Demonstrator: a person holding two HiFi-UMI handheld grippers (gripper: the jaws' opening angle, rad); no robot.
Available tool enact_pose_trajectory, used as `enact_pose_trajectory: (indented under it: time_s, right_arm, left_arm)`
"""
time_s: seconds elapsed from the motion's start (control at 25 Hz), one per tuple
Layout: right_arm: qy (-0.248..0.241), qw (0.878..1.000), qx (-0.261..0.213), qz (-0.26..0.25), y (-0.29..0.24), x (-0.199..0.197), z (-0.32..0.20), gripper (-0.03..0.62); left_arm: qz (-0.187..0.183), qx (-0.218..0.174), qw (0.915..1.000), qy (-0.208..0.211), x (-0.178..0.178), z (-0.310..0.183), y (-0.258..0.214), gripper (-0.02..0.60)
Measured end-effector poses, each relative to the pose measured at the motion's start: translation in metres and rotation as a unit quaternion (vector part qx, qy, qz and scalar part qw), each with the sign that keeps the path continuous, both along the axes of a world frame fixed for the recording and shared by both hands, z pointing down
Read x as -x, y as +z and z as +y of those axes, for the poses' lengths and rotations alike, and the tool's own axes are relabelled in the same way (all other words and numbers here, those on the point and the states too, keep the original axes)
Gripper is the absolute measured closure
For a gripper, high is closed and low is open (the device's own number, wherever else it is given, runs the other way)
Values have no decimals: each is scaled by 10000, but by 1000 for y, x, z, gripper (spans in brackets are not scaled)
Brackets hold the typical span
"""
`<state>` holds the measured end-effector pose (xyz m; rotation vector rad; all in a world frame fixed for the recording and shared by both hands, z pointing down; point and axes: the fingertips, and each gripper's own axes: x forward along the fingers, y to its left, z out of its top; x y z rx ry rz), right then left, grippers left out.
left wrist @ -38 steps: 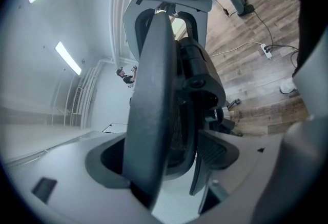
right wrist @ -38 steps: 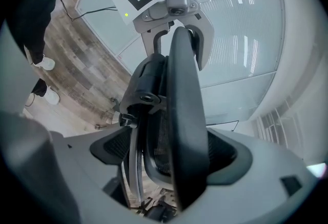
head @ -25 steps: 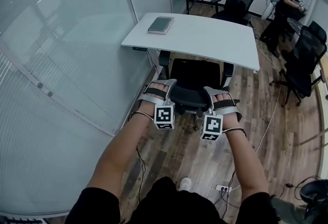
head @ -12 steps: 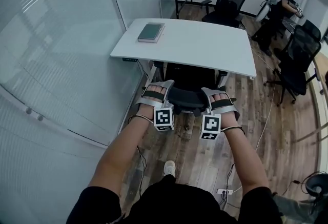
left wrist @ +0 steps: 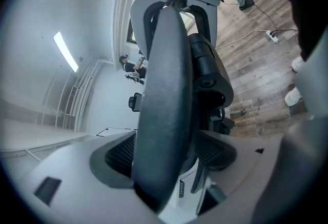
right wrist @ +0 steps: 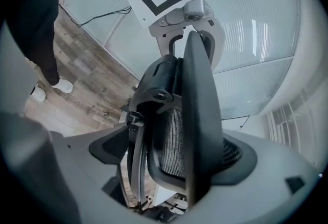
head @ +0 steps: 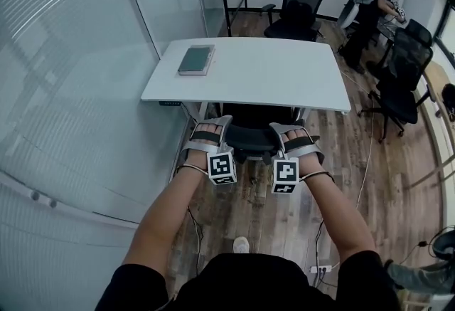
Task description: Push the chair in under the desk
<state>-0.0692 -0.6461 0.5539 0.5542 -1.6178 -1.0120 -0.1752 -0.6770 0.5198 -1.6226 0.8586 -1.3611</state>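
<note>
A black mesh office chair (head: pixel 250 134) stands with its seat under the white desk (head: pixel 284 78); only its back and rear edge show in the head view. My left gripper (head: pixel 212 124) straddles the left part of the chair back's top rim (left wrist: pixel 164 115). Its jaws are closing, with the rim between them and the pads against it. My right gripper (head: pixel 290 130) grips the right part of the same rim (right wrist: pixel 200 115), one jaw on each face. Each gripper view shows the other gripper at the rim's far end.
A grey notebook (head: pixel 195 59) lies on the desk's far left corner. A glass wall (head: pixel 85 103) runs along the left. More black chairs (head: pixel 298 3) (head: pixel 398 71) and a person (head: pixel 373 7) are behind and to the right. Cables and a power strip (head: pixel 321 268) lie on the wood floor.
The chair has rolled forward and further under the desk. Both grippers moved forward with it, still on the back's top rim, and I have stepped closer to the desk.
</note>
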Motion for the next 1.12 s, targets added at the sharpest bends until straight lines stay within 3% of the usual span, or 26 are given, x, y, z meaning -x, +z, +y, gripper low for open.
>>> enact_pose_trajectory:
  time_s: [0.28,0.48,1.12]
  right_arm:
    - [224,9992,24,315,9,-9,-41,112]
    - [308,9983,122,479,15,-14,-69,112]
    - [194,9989,89,413,14,-29,-157,112]
  left_arm:
    - [-74,-161,9998,70,-3,-44,0,212]
    - [-215,-50,9996,147,-5,-71,5,212]
    - [-334,133,9994,-12,-19,-156,8,210]
